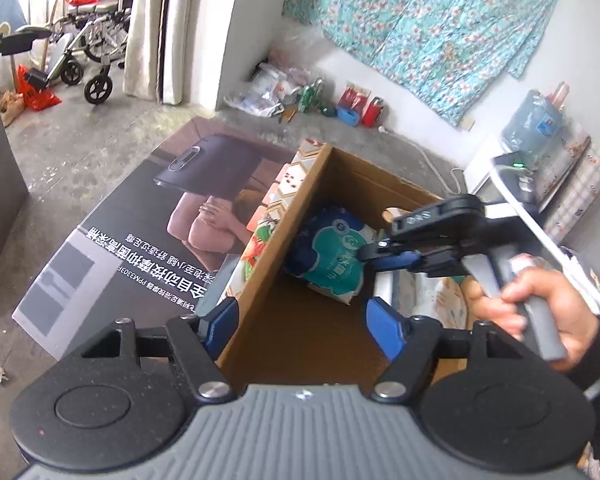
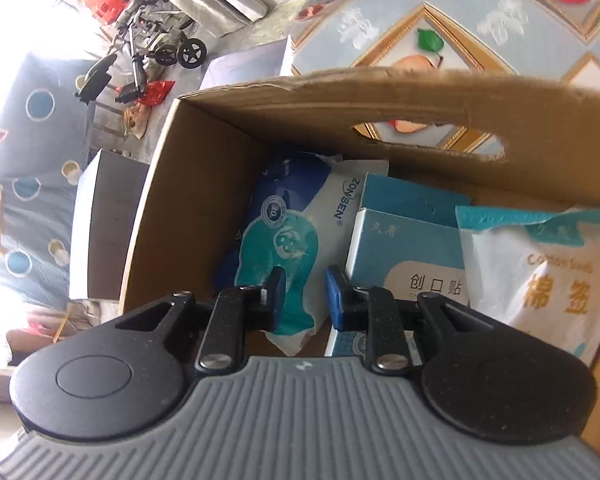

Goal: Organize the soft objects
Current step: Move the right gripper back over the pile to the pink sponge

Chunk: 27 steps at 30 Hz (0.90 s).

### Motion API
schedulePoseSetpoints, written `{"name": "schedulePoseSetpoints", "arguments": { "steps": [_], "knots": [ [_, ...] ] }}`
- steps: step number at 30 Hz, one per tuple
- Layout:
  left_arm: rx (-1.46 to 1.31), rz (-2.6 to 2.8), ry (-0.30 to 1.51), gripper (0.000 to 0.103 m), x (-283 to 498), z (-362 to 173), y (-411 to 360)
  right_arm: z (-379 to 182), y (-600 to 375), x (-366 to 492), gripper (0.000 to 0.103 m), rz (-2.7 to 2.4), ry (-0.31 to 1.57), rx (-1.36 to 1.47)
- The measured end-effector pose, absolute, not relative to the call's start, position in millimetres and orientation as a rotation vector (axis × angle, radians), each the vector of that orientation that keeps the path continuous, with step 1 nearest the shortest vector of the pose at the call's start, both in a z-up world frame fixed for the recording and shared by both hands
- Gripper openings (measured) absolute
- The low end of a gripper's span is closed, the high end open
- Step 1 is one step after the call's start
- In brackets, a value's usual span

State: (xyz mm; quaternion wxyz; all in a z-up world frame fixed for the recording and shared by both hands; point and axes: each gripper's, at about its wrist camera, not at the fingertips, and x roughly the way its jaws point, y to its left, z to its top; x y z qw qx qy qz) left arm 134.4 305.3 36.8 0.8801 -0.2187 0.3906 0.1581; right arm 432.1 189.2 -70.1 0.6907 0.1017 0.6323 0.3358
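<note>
An open cardboard box (image 1: 300, 216) (image 2: 260, 92) holds a blue-and-teal soft pack (image 1: 332, 256) (image 2: 284, 236), which lies against the box's left inner wall. My right gripper (image 2: 306, 300) (image 1: 380, 258) reaches down into the box, shut on the pack's near edge, with a hand (image 1: 540, 304) on its handle. Beside the pack stand a teal plaster box (image 2: 408, 240) and a white cotton-swab bag (image 2: 540, 276). My left gripper (image 1: 302, 326) hovers open above the box's near side wall with nothing between its fingers.
A large flat printed carton (image 1: 140, 240) lies on the concrete floor left of the box. A wheelchair (image 1: 88, 48) stands far left. Bottles and bags (image 1: 320, 96) line the wall under a floral cloth (image 1: 420, 20). A water jug (image 1: 536, 120) sits at the right.
</note>
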Motion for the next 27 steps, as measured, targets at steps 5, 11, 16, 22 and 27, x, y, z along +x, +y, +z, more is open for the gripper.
{"name": "schedulePoseSetpoints", "arguments": {
  "steps": [5, 11, 16, 22, 27],
  "knots": [
    [-0.420, 0.321, 0.766, 0.076, 117, 43, 289, -83, 192, 434, 0.037, 0.723, 1.392, 0.262],
    [-0.382, 0.291, 0.739, 0.078, 102, 47, 271, -79, 178, 430, 0.044, 0.704, 1.384, 0.338],
    [-0.337, 0.266, 0.697, 0.082, 88, 52, 253, -27, 133, 405, 0.056, 0.773, 1.251, 0.389],
    [-0.327, 0.168, 0.638, 0.087, 77, 51, 221, 23, 39, 353, 0.070, 0.857, 1.130, 0.435],
    [-0.261, 0.079, 0.635, 0.088, 78, 48, 180, 35, -57, 313, 0.070, 0.754, 1.081, 0.433]
  ]
}}
